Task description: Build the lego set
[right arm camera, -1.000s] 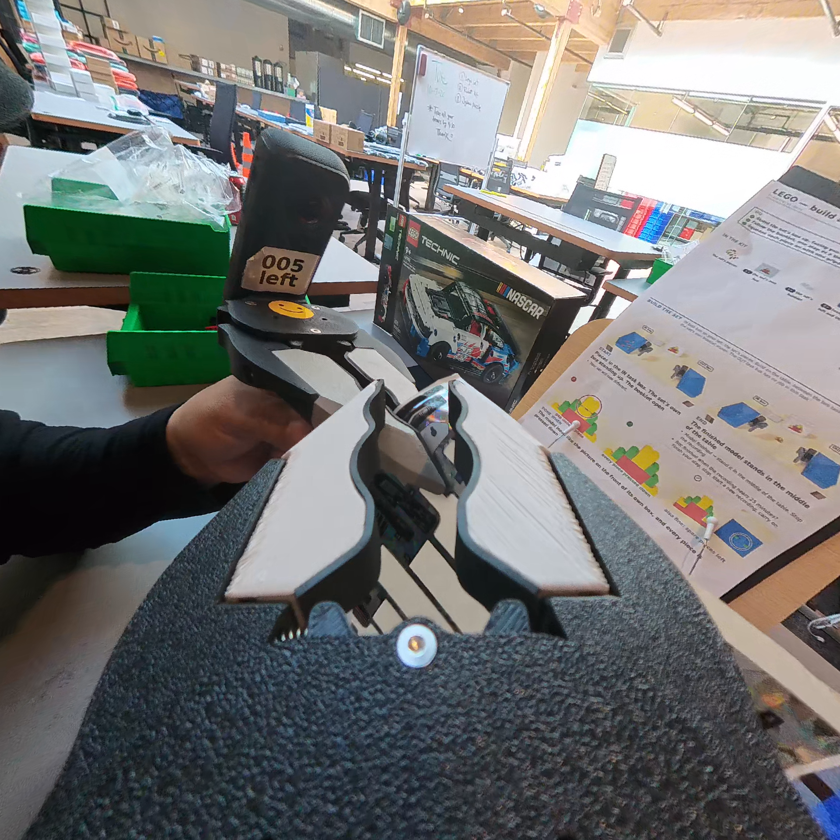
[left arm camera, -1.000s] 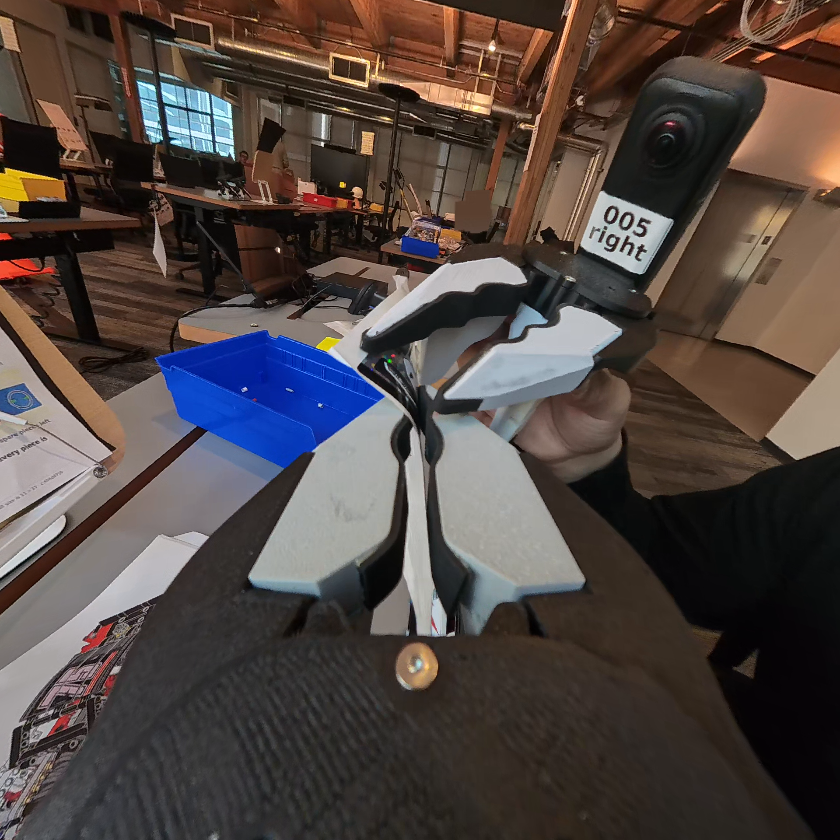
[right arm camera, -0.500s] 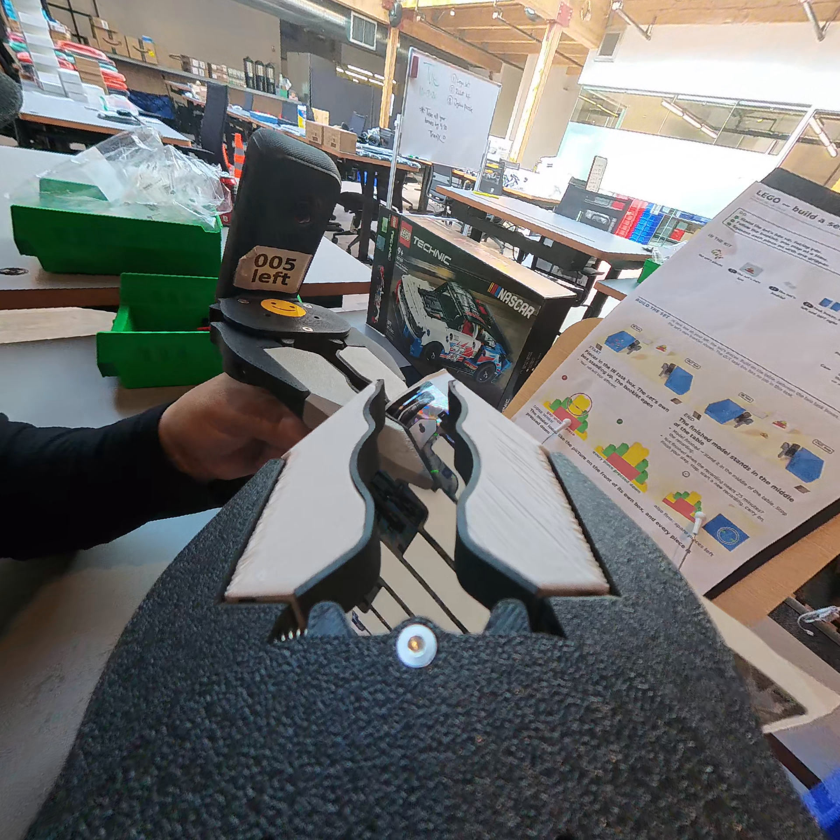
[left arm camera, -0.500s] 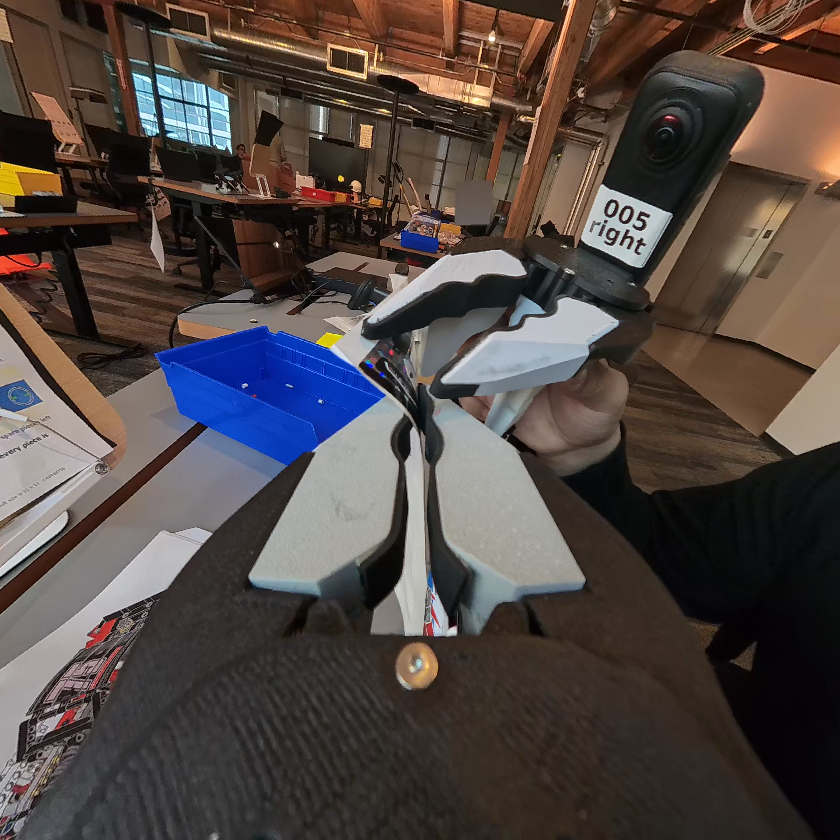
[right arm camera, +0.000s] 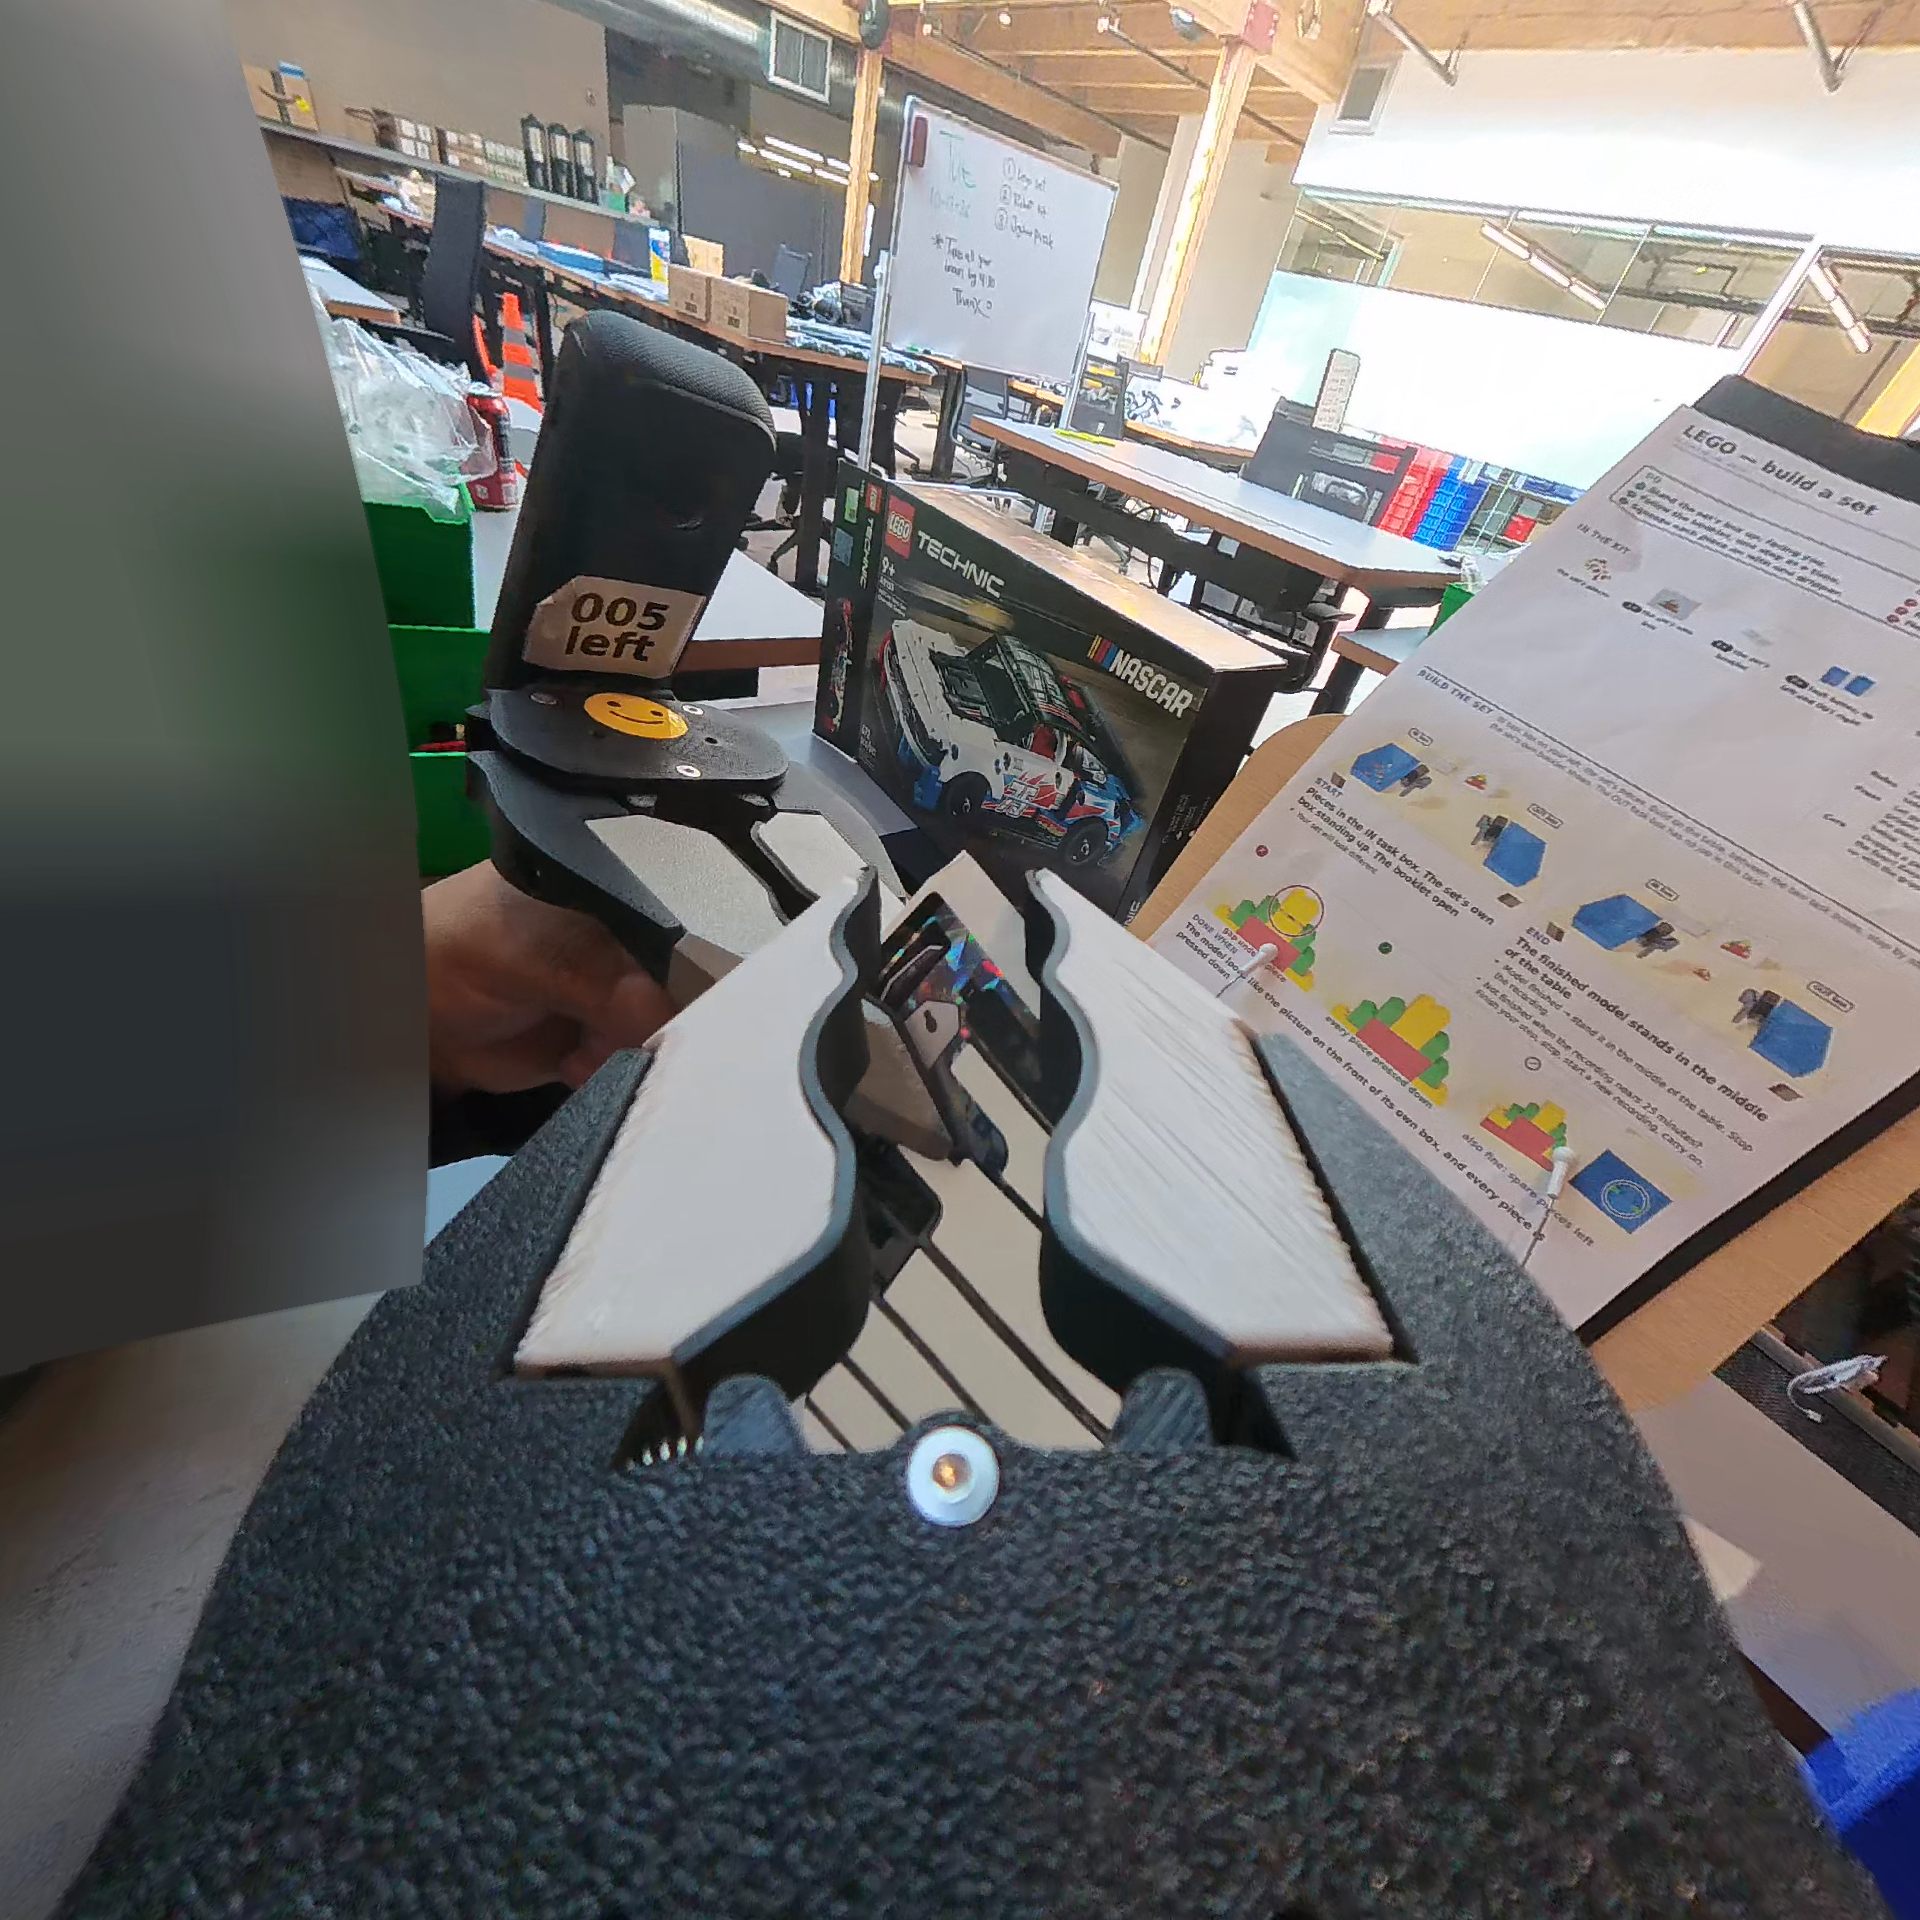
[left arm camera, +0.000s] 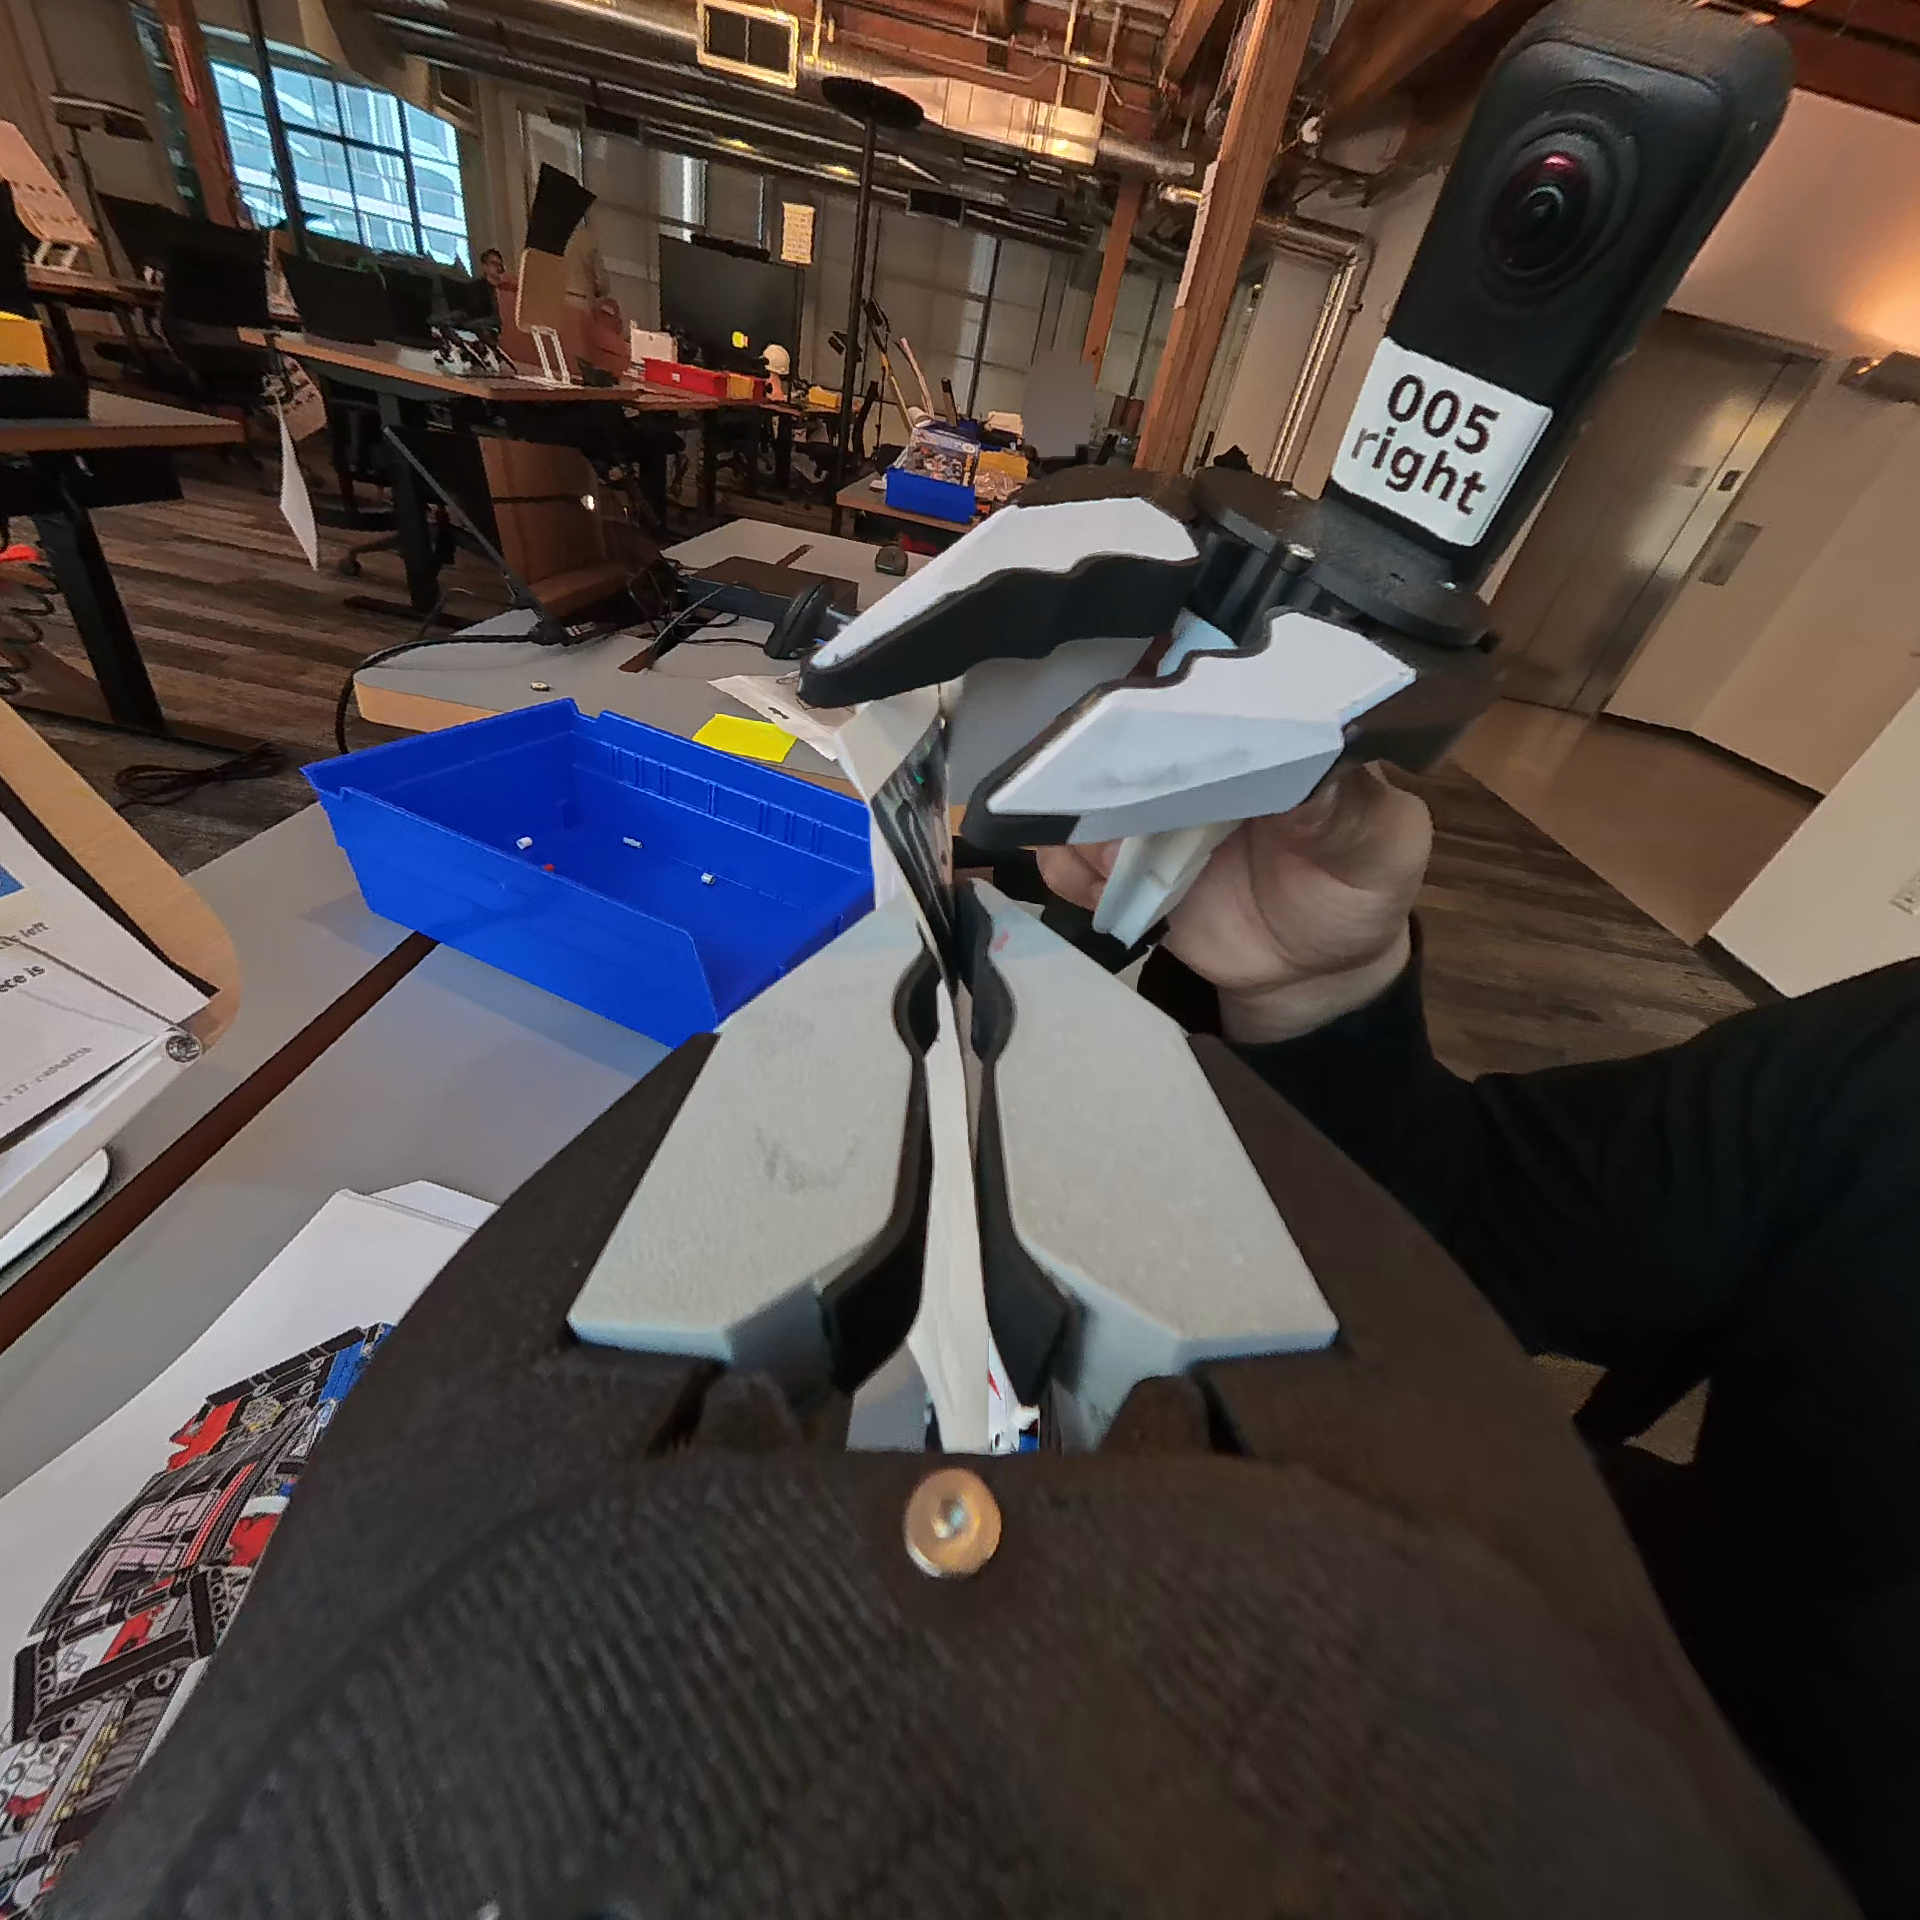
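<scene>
While the left gripper (left arm camera: 951, 935) clamped the sheet (left arm camera: 912, 821) edge-on, its fingers narrowed right onto the paper, the right gripper (left arm camera: 899, 753) had spread its fingers. Half a second before they sat close around the sheet's glossy upper end; now they stood wide, with the sheet passing between them and seemingly not pinched. The sheet was up in the air above the counter (left arm camera: 416, 1091), carried by the left gripper alone. That suggests a regrip or a handover: either the right was about to take a new hold, perhaps to peel something off the sheet, or it was leaving the sheet to the left.

The left wrist view showed the sheet only as a thin sliver, but it gave the right fingers' spread from the side, plus the hand (left arm camera: 1288, 894) on that tool, a blue bin (left arm camera: 582, 831) with a few small parts, and a printed booklet (left arm camera: 156, 1558) on the counter. The right wrist view showed the sheet's shiny printed face and dark stripes through the gap. It also showed the set's box (right arm camera: 1039, 707) standing behind, and a propped instruction board (right arm camera: 1558, 883) to the right.
</scene>
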{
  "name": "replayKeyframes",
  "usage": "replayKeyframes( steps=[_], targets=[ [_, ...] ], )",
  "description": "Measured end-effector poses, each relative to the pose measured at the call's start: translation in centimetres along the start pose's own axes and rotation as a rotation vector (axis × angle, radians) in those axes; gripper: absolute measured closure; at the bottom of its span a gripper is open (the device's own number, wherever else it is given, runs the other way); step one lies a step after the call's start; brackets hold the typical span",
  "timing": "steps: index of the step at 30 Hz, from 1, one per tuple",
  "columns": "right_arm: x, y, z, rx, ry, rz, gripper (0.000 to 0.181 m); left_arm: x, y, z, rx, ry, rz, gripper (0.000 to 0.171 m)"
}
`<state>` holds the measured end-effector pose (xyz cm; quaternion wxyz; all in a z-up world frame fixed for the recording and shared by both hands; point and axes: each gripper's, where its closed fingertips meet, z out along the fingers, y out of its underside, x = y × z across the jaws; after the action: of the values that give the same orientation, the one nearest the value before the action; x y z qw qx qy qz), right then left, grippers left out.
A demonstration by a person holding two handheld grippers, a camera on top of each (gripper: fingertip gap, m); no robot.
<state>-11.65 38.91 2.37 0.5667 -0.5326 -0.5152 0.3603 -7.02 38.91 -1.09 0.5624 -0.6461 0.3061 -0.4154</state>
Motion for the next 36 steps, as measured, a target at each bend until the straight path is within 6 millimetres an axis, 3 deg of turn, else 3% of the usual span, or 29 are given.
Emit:
replayKeyframes(
  steps=[18, 21, 25, 28, 32, 36],
  targets=[
    [0.6, 0.0, -0.3, 0.006, 0.026, -0.01, 0.155, -0.2, 0.1, -0.4, -0.019, 0.005, 0.022, 0.171],
    [2.0, 0.0, -0.8, 0.019, 0.069, 0.01, 0.155, -1.7, 0.2, -2.1, -0.05, -0.003, 0.038, 0.171],
    [5.6, 0.3, -2.6, 0.055, 0.167, 0.116, 0.153, -4.1, -0.3, -5.1, -0.022, 0.011, -0.063, 0.171],
    [7.7, 0.3, -4.0, 0.111, 0.187, 0.215, 0.152, -4.5, -1.1, -6.9, 0.012, 0.011, -0.081, 0.171],
    [7.8, -0.7, -5.0, 0.213, 0.095, 0.325, 0.151, -4.3, -1.8, -7.8, 0.041, 0.028, -0.09, 0.171],
    [7.8, -0.3, -4.8, 0.18, 0.103, 0.304, 0.147, -4.1, -1.7, -7.7, 0.037, 0.039, -0.094, 0.171]
  ],
)
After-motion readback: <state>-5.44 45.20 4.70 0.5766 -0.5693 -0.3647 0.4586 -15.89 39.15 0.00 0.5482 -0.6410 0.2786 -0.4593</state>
